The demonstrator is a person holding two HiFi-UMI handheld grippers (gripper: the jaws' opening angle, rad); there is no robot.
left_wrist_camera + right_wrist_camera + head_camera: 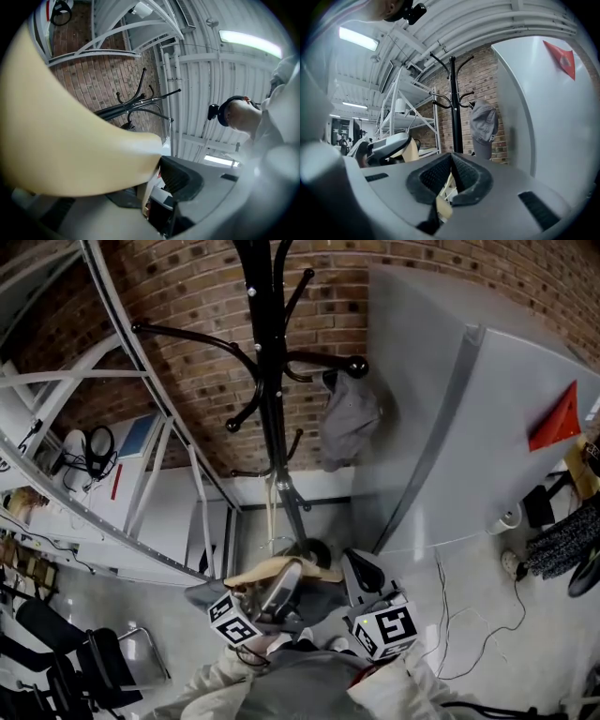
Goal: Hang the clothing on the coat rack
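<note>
The black coat rack (267, 381) stands against the brick wall, and a grey cap (349, 418) hangs from one of its right hooks. Low in the head view, both grippers hold a beige garment (281, 570) near the rack's base. My left gripper (277, 596) is closed on it; in the left gripper view the beige cloth (65, 136) fills the left side and presses against the dark pad (180, 176). My right gripper (451, 171) is shut, with a thin beige strip (443, 206) pinched between its pads. The rack (453, 108) and the cap (483, 124) lie ahead of it.
White metal shelving (141, 427) stands to the left of the rack. A tall grey cabinet (487, 427) with a red triangle (555, 418) stands close on the right. Cables (469, 624) trail over the floor at right, and black chairs (56, 652) stand at lower left.
</note>
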